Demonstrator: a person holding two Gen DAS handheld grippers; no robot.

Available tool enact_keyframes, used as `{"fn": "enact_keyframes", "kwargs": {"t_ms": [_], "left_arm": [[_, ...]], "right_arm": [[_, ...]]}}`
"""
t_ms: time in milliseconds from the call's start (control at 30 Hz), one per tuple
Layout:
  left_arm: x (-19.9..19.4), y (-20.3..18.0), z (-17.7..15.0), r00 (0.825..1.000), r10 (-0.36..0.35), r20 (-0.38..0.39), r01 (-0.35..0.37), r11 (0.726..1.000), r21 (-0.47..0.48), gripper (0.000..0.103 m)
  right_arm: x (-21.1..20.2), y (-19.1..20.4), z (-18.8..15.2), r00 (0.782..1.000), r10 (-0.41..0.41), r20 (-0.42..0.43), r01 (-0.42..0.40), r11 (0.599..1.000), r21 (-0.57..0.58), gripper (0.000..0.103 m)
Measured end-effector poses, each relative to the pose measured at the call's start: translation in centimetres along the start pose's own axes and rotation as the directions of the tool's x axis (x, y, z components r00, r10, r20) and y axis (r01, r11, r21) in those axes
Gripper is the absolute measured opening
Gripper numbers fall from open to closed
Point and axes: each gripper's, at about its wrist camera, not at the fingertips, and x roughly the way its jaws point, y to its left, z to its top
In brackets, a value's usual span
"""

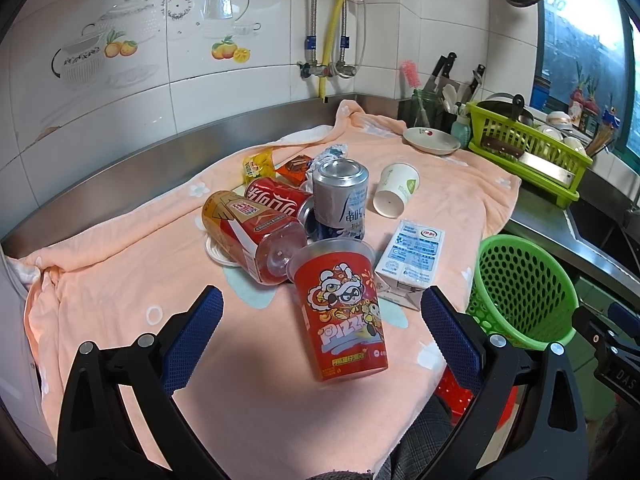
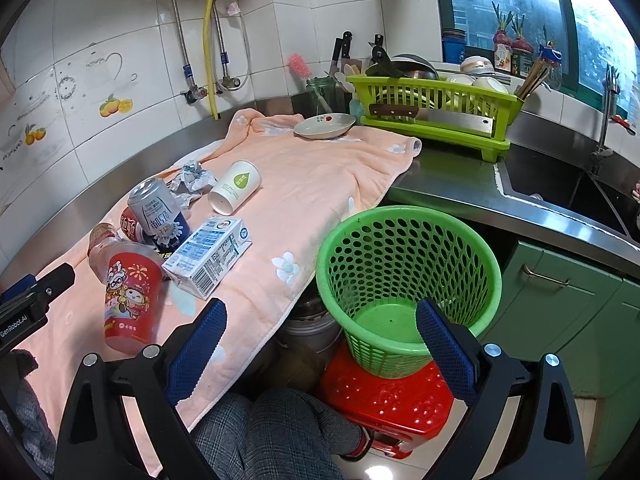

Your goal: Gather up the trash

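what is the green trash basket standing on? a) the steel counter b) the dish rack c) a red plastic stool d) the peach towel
c: in the right wrist view the green trash basket sits on a red plastic stool on the floor, beside the counter edge and clear of the peach towel.

Left gripper (image 1: 322,332) held level, blue pads spread wide, right gripper (image 2: 320,340) alongside, likewise gaping, both empty
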Motion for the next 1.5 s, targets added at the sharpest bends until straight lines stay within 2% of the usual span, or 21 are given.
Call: {"fn": "enact_keyframes", "kwargs": {"t_ms": [967,1500], "left_arm": [[0.3,0.3,0.0,1.0,0.01,-0.006,-0.01,1.0,-0.003,0.098],[1.2,-0.2,1.1,1.0,0.005,-0.017,-0.005,1.0,0.012,0.098]], "right_arm": [[1.1,0.7,0.3,1.0,0.009,-0.019,-0.01,1.0,-0.014,0.092],[2.1,0.9,1.1,0.999,0.011,-0.034,-0.012,1.0,-0.015,0.092]]}}
